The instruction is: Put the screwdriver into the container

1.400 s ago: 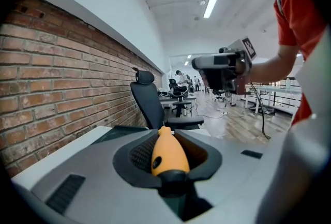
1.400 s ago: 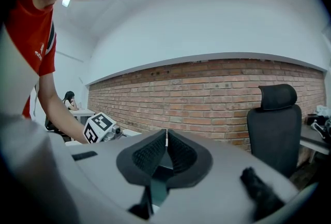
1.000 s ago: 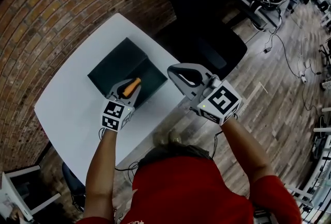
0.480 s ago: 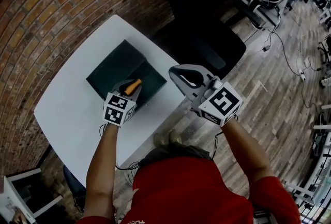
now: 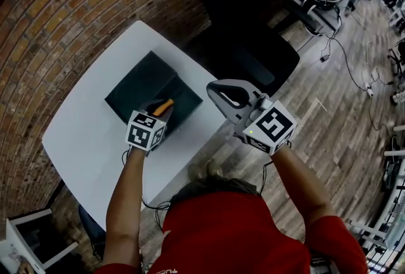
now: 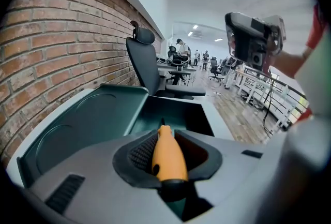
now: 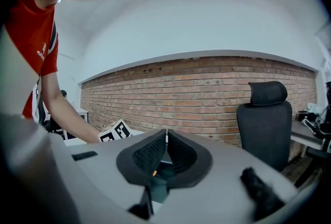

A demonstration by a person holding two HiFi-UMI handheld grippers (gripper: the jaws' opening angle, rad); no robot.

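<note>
a: where's the screwdriver [image 6: 168, 158]?
b: mid-frame, clamped in the left gripper [image 5: 158, 108], its long axis along the jaws, tip aimed into the open container [image 6: 176, 114] just ahead.
a: right gripper [image 5: 214, 88]?
b: jaws together, empty, farther right.

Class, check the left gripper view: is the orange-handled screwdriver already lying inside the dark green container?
No: the left claw grips the screwdriver by its orange handle, above the open container.

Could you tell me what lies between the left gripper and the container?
Only the orange screwdriver held by the left gripper, pointing at the container; the left gripper view shows it.
</note>
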